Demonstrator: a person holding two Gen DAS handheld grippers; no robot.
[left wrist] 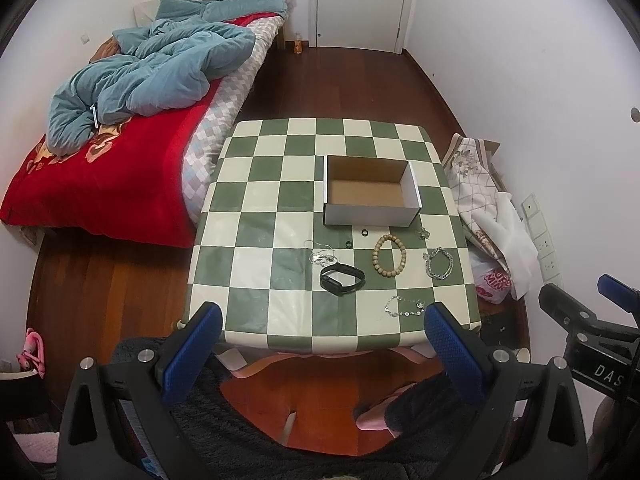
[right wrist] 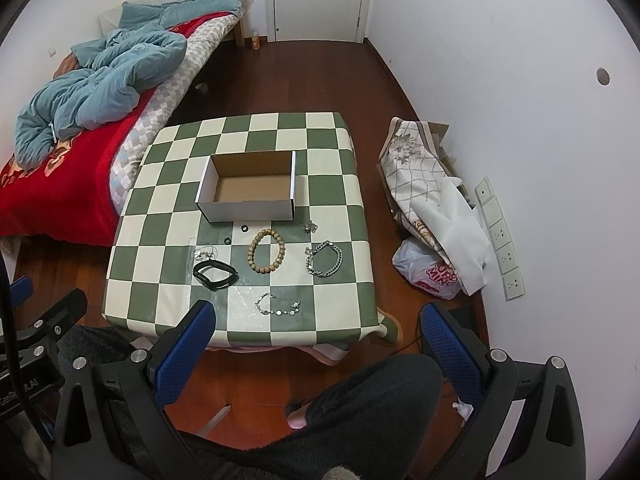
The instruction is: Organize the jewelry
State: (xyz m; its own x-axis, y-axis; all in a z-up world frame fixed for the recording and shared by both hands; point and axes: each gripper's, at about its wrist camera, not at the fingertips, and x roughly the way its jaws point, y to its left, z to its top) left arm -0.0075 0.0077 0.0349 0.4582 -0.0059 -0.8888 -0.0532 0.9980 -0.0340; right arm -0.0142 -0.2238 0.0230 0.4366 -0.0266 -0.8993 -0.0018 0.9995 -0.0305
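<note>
An open white cardboard box [left wrist: 370,214] [right wrist: 248,210], empty, stands mid-table on a green and cream checked cloth [left wrist: 280,184] [right wrist: 340,216]. In front of it lie a wooden bead bracelet [left wrist: 390,255] [right wrist: 266,251], a silver chain bracelet [left wrist: 439,263] [right wrist: 325,258], a black band [left wrist: 342,278] [right wrist: 215,273], a thin silver bracelet [left wrist: 405,306] [right wrist: 279,304], tangled silver pieces [left wrist: 322,257] [right wrist: 204,254], a small silver item [left wrist: 422,233] [right wrist: 309,226] and two small black rings [left wrist: 364,232] [right wrist: 245,228]. My left gripper [left wrist: 322,334] and right gripper [right wrist: 318,328] are open and empty, above the table's near edge.
A bed with a red blanket [left wrist: 104,184] and blue quilt [left wrist: 152,76] stands left of the table. Folded cloth and a plastic bag [right wrist: 430,272] lie on the floor at the right by the wall. A closed door [left wrist: 360,0] is at the back. The person's legs are below.
</note>
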